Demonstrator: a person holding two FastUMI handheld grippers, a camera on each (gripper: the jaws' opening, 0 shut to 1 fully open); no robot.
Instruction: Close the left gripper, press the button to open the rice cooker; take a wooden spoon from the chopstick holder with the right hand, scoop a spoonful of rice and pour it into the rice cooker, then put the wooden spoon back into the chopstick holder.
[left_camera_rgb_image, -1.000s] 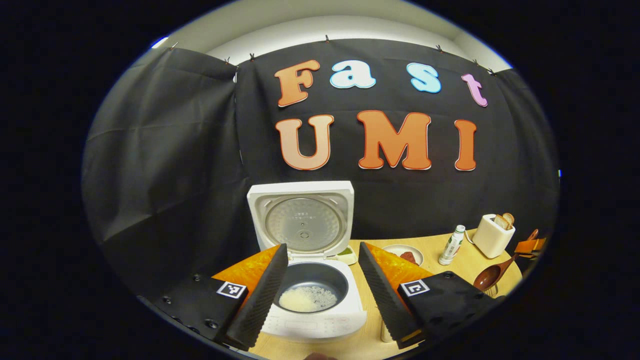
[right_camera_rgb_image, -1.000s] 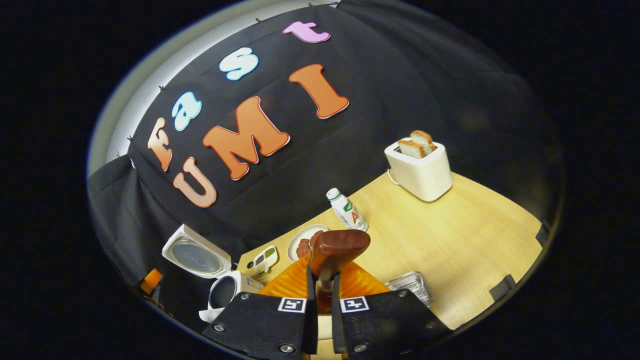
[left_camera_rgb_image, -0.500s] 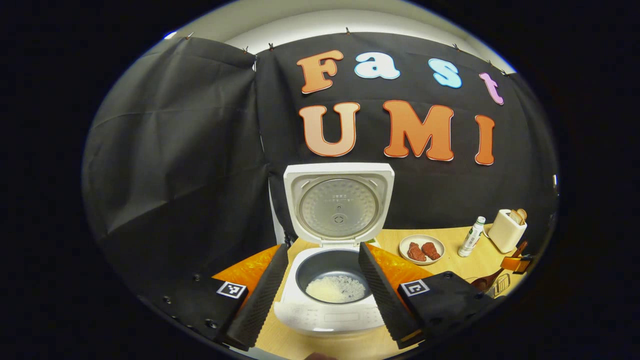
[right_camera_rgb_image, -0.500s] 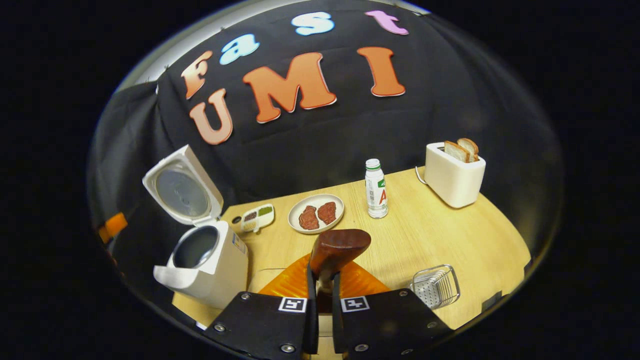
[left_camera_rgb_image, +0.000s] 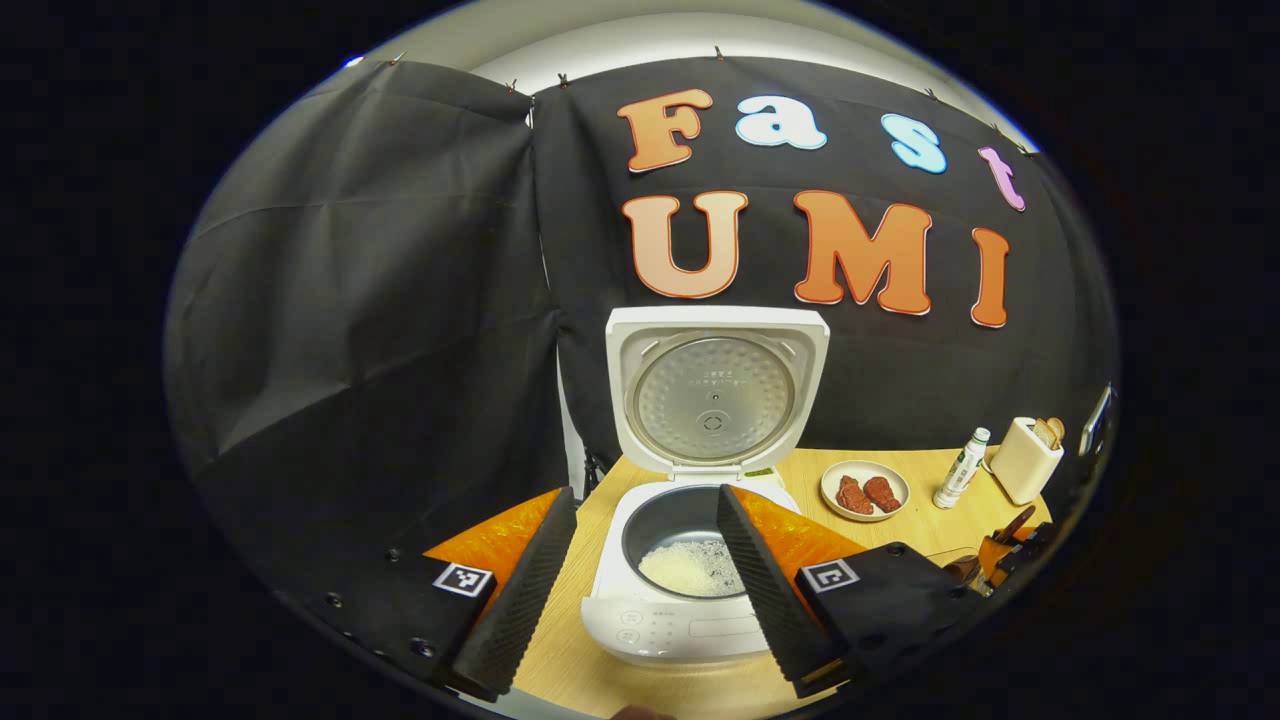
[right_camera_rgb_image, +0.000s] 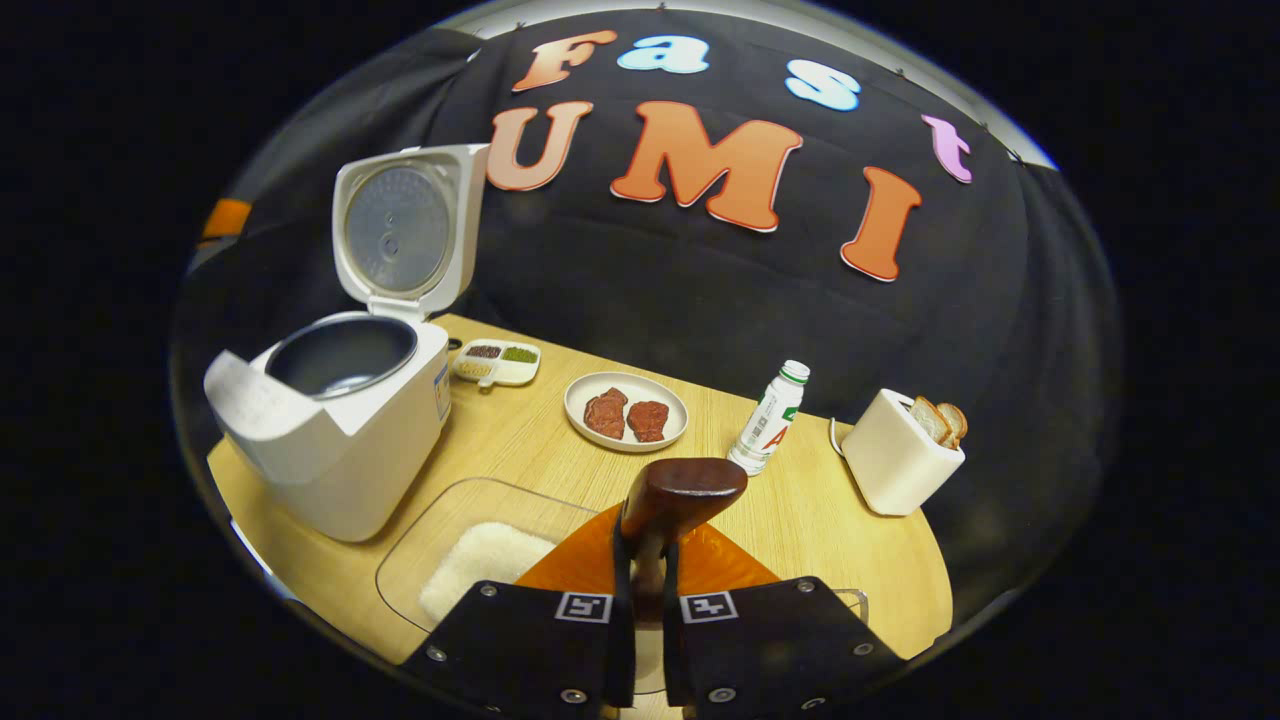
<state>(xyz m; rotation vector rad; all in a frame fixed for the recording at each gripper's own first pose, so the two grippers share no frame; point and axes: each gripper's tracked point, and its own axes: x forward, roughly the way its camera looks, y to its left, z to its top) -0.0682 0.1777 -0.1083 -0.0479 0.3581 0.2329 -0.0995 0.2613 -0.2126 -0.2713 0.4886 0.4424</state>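
The white rice cooker (left_camera_rgb_image: 690, 610) stands with its lid (left_camera_rgb_image: 715, 390) raised, and a little white rice (left_camera_rgb_image: 690, 565) lies in the dark inner pot. My left gripper (left_camera_rgb_image: 645, 590) hangs open in front of it, holding nothing. My right gripper (right_camera_rgb_image: 640, 565) is shut on the handle of the wooden spoon (right_camera_rgb_image: 685, 490), whose bowl points forward and looks empty. Below the spoon sits a clear glass dish (right_camera_rgb_image: 440, 520) of white rice (right_camera_rgb_image: 485, 560). The cooker (right_camera_rgb_image: 340, 430) is on the left in the right gripper view, just beyond the dish.
On the wooden table (right_camera_rgb_image: 830, 520) stand a plate of meat (right_camera_rgb_image: 625, 410), a small bottle (right_camera_rgb_image: 768, 420), a white toaster with bread (right_camera_rgb_image: 900, 460) and a small divided dish (right_camera_rgb_image: 497, 362). The black cloth wall rises behind.
My right gripper has swung with the spoon from over the wire holder to over the glass dish of rice. The left gripper has drifted left of the cooker and stays open.
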